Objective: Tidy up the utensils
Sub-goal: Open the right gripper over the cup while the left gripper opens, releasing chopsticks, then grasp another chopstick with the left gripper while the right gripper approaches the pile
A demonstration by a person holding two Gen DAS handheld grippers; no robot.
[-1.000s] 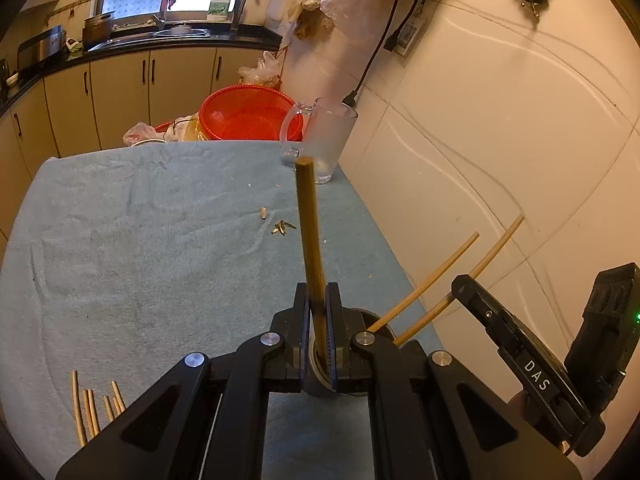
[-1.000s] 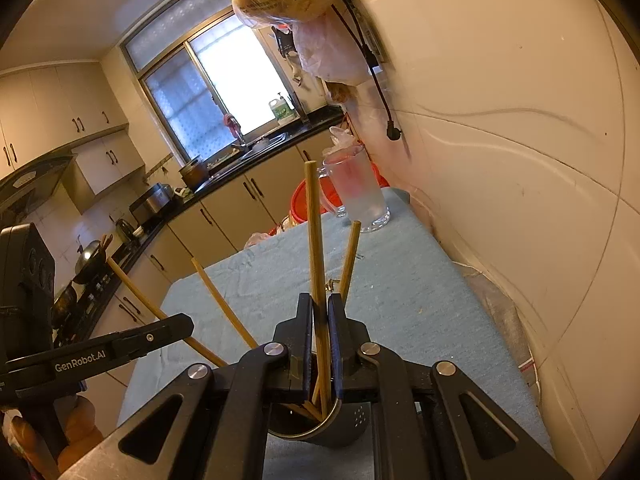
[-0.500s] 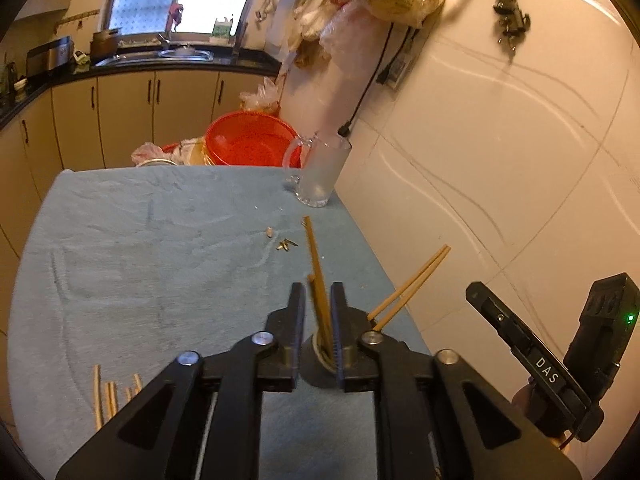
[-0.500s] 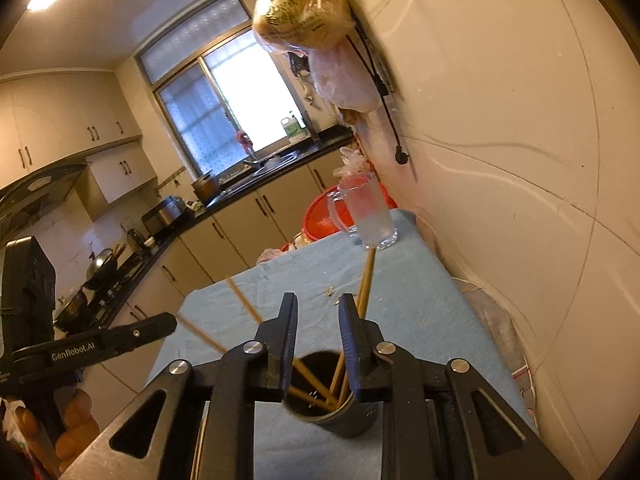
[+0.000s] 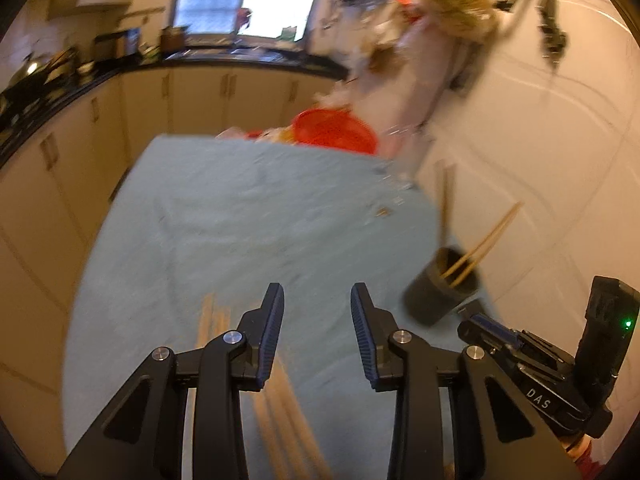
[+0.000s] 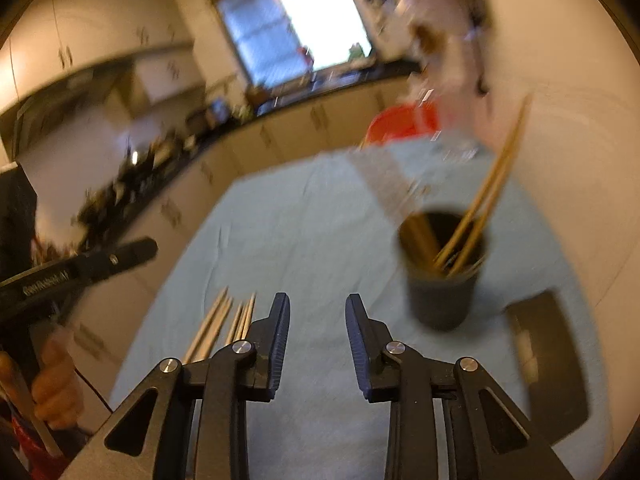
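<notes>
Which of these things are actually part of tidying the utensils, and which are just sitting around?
Part of the job:
- dark cup holding chopsticks
- loose chopsticks lying on the blue cloth
- left gripper and right gripper, both open and empty

Just lying about:
- red basin
- glass mug, blurred
- flat dark object beside the cup

Black left gripper [image 5: 317, 328], silver screws, blue-ribbed jaws, white "DAS" lettering.
</notes>
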